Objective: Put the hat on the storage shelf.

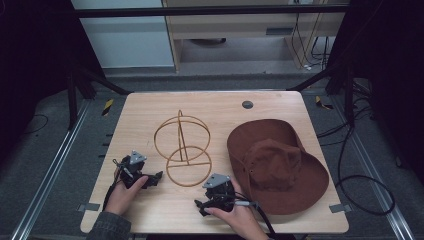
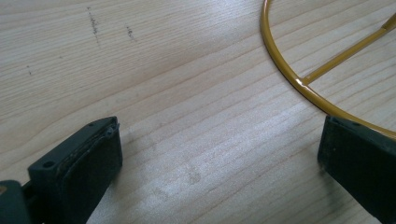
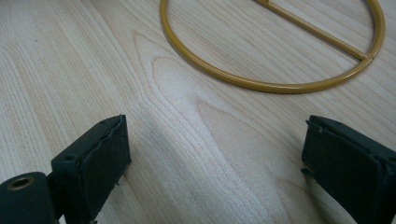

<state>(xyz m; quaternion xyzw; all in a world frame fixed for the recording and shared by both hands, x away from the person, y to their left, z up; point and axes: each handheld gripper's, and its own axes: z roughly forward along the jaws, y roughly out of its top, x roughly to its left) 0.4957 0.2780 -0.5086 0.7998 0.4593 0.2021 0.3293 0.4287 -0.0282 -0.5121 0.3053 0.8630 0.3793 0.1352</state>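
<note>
Beside wire stand [image 1: 182, 150], gaping tongs [image 1: 156, 178].

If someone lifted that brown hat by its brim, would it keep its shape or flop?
The hat would probably flop: its wide brim lies wavy and its crown looks dented, which suggests soft cloth. It likely weighs little for its size. Pushed across the wooden table, it would probably slide or bunch up, not roll.

the wire stand [image 2: 299, 84] runs off both gripper views' edges.
</note>
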